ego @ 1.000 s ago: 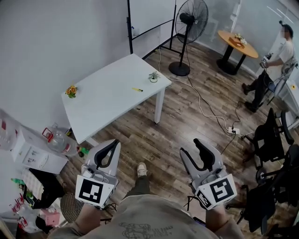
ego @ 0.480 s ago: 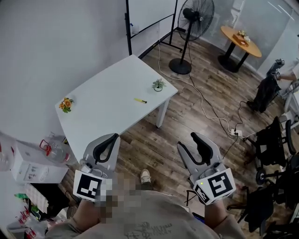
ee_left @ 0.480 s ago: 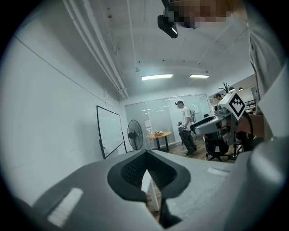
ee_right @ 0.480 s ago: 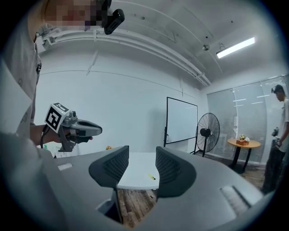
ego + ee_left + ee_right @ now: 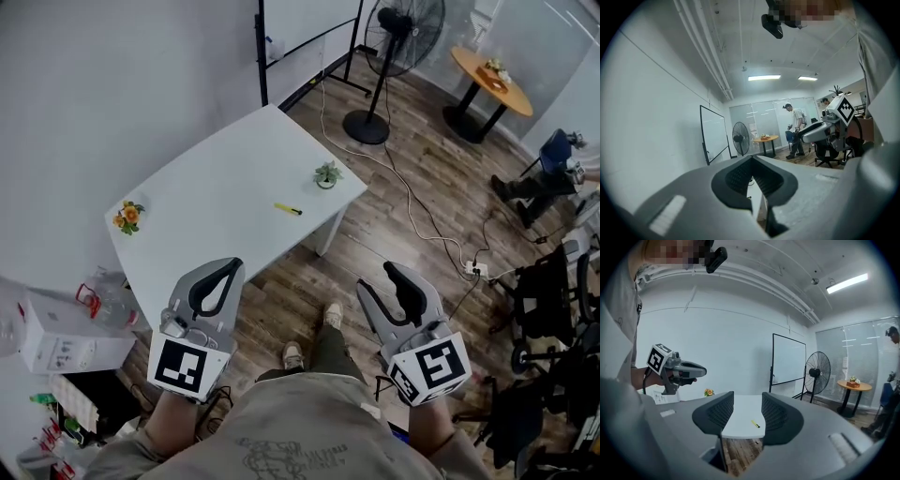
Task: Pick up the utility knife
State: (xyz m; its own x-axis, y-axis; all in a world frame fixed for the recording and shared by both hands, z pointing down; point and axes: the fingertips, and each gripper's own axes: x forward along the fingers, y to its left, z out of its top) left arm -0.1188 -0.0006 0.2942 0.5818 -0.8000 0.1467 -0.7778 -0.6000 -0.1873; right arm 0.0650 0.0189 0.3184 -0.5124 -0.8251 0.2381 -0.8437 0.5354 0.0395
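At the bottom of the head view, the two grippers are held at waist level over the wooden floor, short of the table (image 5: 202, 234). The left gripper (image 5: 225, 274) is seen with its jaw tips brought together, nothing caught in the hollow between the pads. The right gripper (image 5: 382, 279) is held with its jaws apart and empty.

Ahead and above them in that view, the knife (image 5: 288, 209) lies flat on the white tabletop, close to the near right edge and just short of a small plant (image 5: 325, 174). A bunch of flowers (image 5: 127, 216) is set well apart at the far left end.

The knife is placed forward of both grippers and between their lines, forward-right of the left one and forward-left of the right. Its long axis is laid roughly across the line of approach, slightly slanted. In the right gripper view it is framed in the gap between the parted jaws, so that gripper is judged better aimed and readier. Which gripper is truly nearer cannot be settled from so steep a view; the left perhaps appears slightly closer. Some ground has yet to be covered before any grasp, and a turn of the wrist will likely be needed so the jaws can close across the handle.
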